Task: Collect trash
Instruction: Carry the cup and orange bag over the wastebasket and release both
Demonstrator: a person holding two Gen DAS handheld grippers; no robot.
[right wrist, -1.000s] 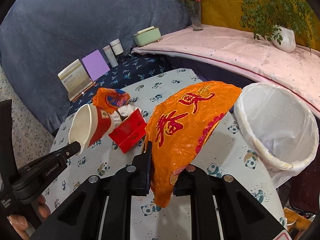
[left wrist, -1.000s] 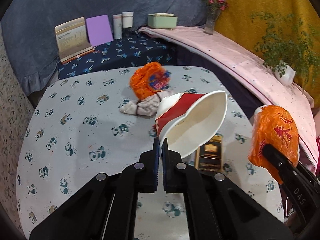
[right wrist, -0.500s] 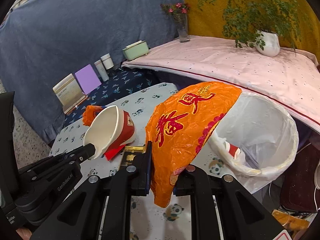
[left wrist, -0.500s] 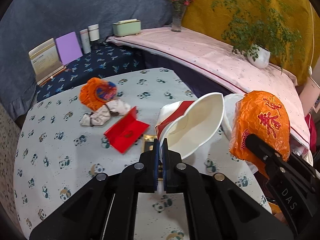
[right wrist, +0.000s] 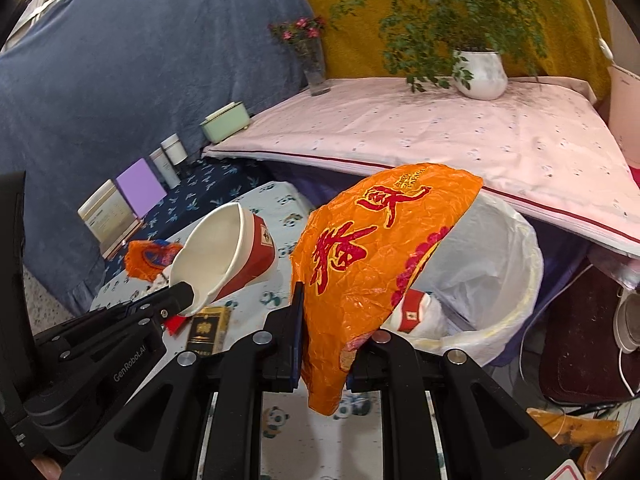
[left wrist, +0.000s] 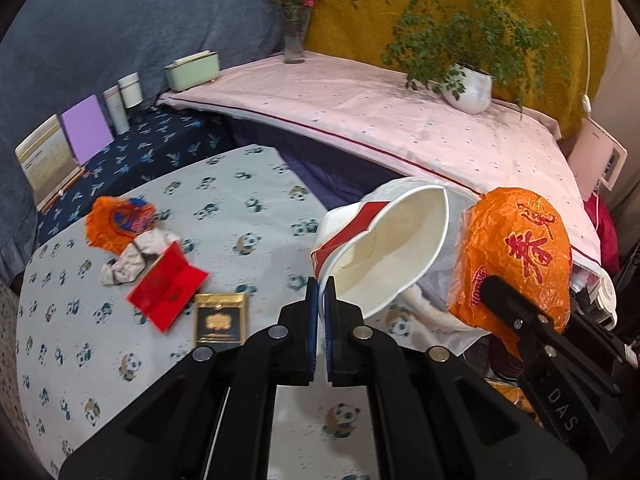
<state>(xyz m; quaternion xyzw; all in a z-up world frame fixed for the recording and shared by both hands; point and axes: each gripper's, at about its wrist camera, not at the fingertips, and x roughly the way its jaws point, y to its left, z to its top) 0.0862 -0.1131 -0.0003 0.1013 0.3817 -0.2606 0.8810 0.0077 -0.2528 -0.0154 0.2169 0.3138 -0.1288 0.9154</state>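
Note:
My left gripper (left wrist: 321, 292) is shut on the rim of a squashed red and white paper cup (left wrist: 384, 248), held above the table edge beside the bin; the cup also shows in the right wrist view (right wrist: 228, 256). My right gripper (right wrist: 320, 316) is shut on an orange snack bag (right wrist: 372, 256) with red characters, held over the near rim of the white-lined trash bin (right wrist: 504, 280). The bag also shows in the left wrist view (left wrist: 516, 252). A red and white cup (right wrist: 416, 310) lies inside the bin.
On the panda-print table (left wrist: 100, 320) lie a red box (left wrist: 168, 288), a black and gold box (left wrist: 220, 318), a crumpled tissue (left wrist: 128, 262) and an orange wrapper (left wrist: 116, 222). A pink-covered ledge (left wrist: 380, 116) with a potted plant (left wrist: 468, 88) stands behind the bin.
Both grippers have swung right, away from the table's middle toward the bin, carrying the cup and the orange bag. The bin now lies directly behind the bag.

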